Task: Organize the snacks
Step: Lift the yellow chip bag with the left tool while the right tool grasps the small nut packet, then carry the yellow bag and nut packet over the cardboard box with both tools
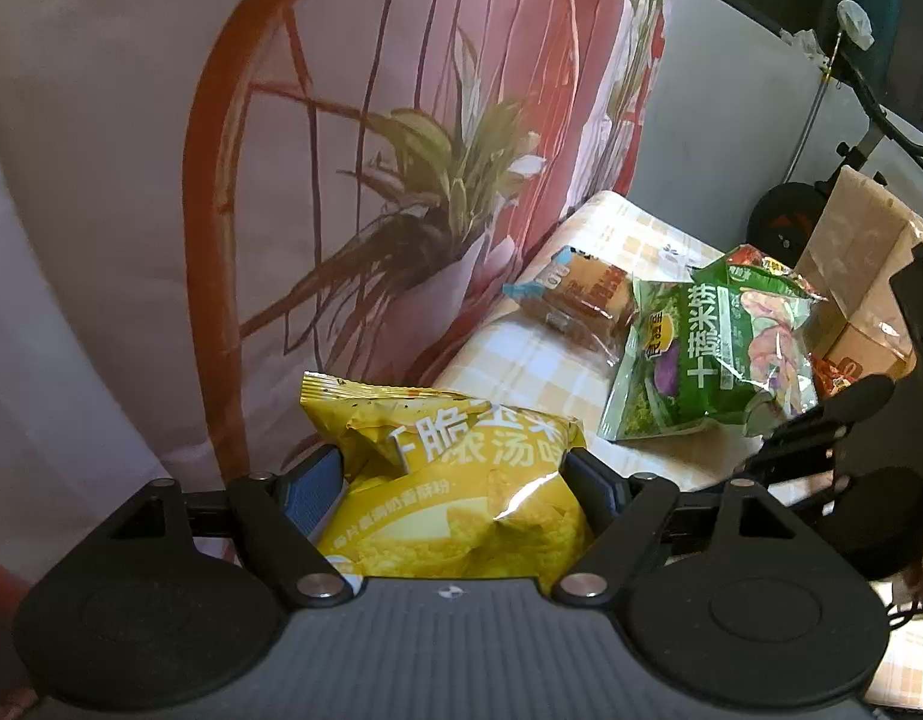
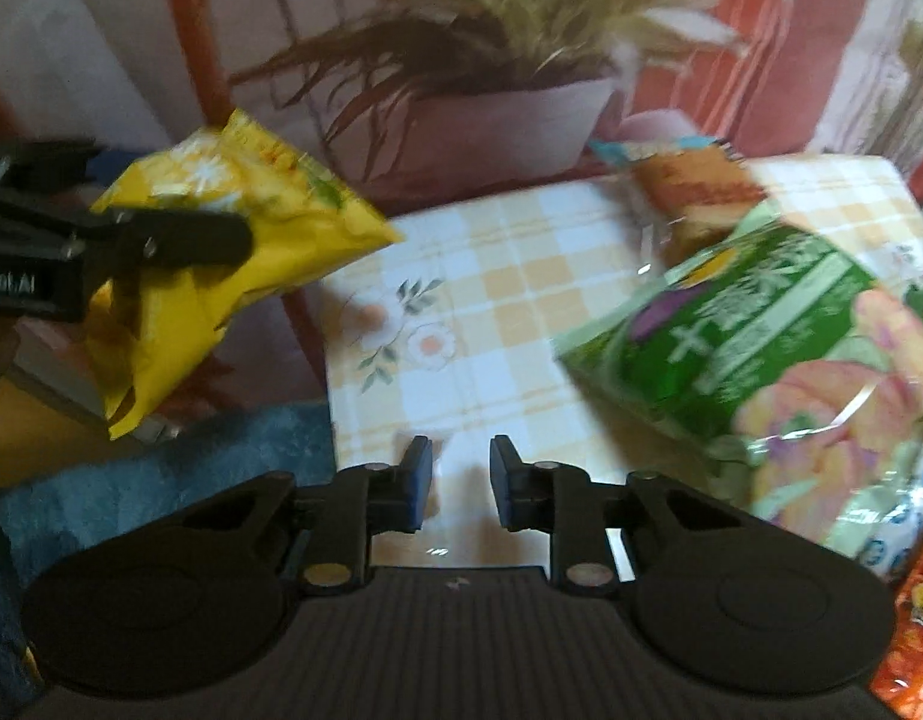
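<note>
My left gripper (image 1: 455,474) is shut on a yellow snack bag (image 1: 455,492) and holds it in the air off the left edge of the checked table (image 1: 521,372). The right wrist view shows that same bag (image 2: 245,240) held up at the left by the left gripper (image 2: 161,246). My right gripper (image 2: 460,480) is open and empty, low over the table's near edge (image 2: 461,330). A green snack bag (image 1: 713,354) lies on the table; it is close at my right in the right wrist view (image 2: 761,330). A brown cake packet (image 1: 587,300) lies behind it.
A red-orange packet (image 2: 911,630) lies at the far right. A brown paper bag (image 1: 863,252) stands past the green bag. A curtain printed with a plant (image 1: 401,180) hangs behind the table. A blue rug (image 2: 161,468) covers the floor at the left.
</note>
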`<act>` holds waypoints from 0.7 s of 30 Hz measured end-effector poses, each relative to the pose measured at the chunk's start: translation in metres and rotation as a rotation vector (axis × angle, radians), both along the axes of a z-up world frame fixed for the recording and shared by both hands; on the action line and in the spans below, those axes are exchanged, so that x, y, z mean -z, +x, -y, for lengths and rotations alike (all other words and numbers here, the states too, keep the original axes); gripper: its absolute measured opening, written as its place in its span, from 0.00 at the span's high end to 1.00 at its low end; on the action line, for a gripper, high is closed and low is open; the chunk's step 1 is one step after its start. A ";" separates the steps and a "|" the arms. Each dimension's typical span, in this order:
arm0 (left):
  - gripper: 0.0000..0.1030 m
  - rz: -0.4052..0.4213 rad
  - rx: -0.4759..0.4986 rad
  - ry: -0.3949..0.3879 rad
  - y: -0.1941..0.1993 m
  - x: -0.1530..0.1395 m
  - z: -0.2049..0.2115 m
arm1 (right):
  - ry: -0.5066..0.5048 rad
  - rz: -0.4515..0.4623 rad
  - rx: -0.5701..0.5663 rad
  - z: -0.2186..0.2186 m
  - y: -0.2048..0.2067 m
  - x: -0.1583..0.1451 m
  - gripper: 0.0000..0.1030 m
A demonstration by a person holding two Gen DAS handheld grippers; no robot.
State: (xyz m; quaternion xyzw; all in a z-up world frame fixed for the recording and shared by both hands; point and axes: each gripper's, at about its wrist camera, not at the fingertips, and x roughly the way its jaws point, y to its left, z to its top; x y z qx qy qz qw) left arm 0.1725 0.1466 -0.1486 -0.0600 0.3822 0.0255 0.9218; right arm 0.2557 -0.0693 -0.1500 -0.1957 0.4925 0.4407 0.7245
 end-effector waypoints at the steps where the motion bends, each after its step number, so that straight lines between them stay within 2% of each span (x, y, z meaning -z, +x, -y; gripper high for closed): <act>1: 0.20 -0.002 -0.002 0.000 0.001 0.002 0.000 | -0.012 -0.007 -0.015 -0.002 -0.003 0.004 0.77; 5: 0.20 -0.009 -0.010 -0.004 0.003 0.006 0.001 | -0.037 -0.027 -0.039 -0.008 -0.009 0.013 0.77; 9: 0.20 -0.012 -0.007 0.000 0.005 0.007 0.003 | -0.037 -0.033 -0.016 -0.010 -0.008 0.019 0.77; 11: 0.20 -0.011 -0.005 0.000 0.006 0.006 0.004 | -0.044 -0.027 -0.011 -0.012 -0.009 0.020 0.82; 14: 0.20 -0.012 0.001 0.000 0.007 0.006 0.006 | -0.050 -0.020 0.002 -0.009 -0.012 0.019 0.82; 21: 0.20 0.001 0.036 0.007 0.011 -0.002 0.021 | -0.028 -0.013 0.138 0.018 -0.009 0.014 0.83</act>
